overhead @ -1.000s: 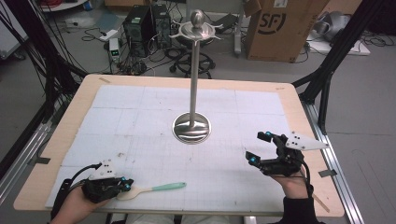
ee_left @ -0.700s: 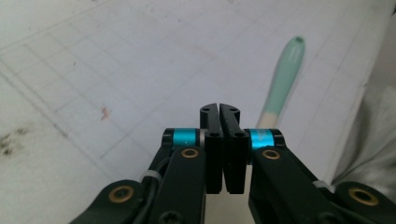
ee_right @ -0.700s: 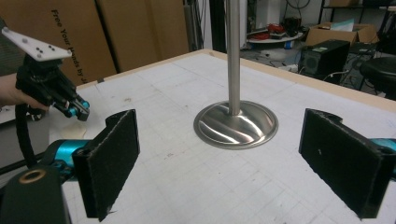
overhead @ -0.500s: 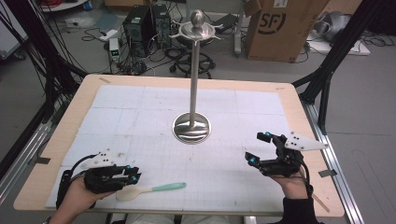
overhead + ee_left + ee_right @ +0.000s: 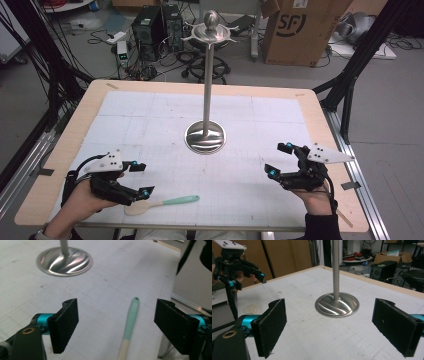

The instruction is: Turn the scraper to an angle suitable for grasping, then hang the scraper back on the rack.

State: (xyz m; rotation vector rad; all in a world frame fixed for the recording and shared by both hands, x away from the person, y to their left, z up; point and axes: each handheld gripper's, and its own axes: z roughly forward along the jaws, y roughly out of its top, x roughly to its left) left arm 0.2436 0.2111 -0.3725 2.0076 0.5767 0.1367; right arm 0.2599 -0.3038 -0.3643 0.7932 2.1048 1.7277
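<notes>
A wooden-edged table (image 5: 310, 107) carries a white gridded mat (image 5: 165, 120). Near its front edge, on the person's left side, lies a spoon (image 5: 162, 203) with a mint-green handle and a pale wooden bowl. Its long axis runs roughly left to right along the front edge, tilted slightly; the bowl points toward the person's left and the handle end toward the middle of the table. In the left gripper view the handle (image 5: 131, 315) stretches away from the camera, with its small hanging hole at the far tip.

The left gripper (image 5: 141, 179) is held low just beside the spoon's bowl end, jaws spread wide and holding nothing; the spoon lies on the mat in the gap between them. The right gripper (image 5: 279, 159) hovers well apart on the right side of the table, also wide open and empty.

Between and beyond the two grippers, a shiny metal stand (image 5: 206, 136) sits on the mat: a round rippled base, a tall thin pole, and a spiked disc with a ball on top. It is well clear of the spoon.

Behind the table the floor holds computer towers (image 5: 160, 25), tangled cables and a cardboard box (image 5: 295, 27) printed "SF".
</notes>
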